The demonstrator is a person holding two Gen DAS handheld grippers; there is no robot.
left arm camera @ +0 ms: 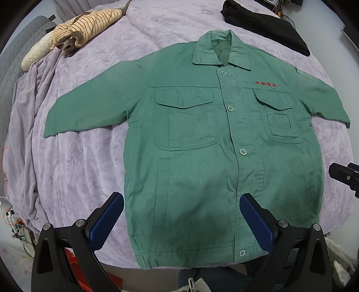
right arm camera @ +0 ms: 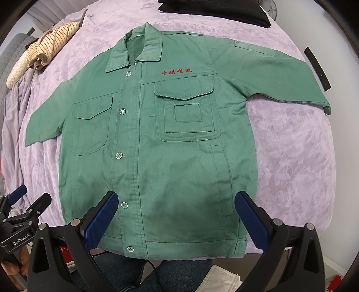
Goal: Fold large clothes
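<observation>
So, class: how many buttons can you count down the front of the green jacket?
5: collar, chest, middle, lower, hem. None seems hidden.

The left gripper [left arm camera: 181,200] has its jaws spread wide, its blue pads [left arm camera: 105,222] facing each other and gripping nothing. The right gripper [right arm camera: 177,197] is likewise wide apart, level with the left one, both pointing forward and tipped slightly downward, close side by side

Black garment [right arm camera: 213,11] cut off at top edge; red lettering [right arm camera: 176,71] illegible.
</observation>
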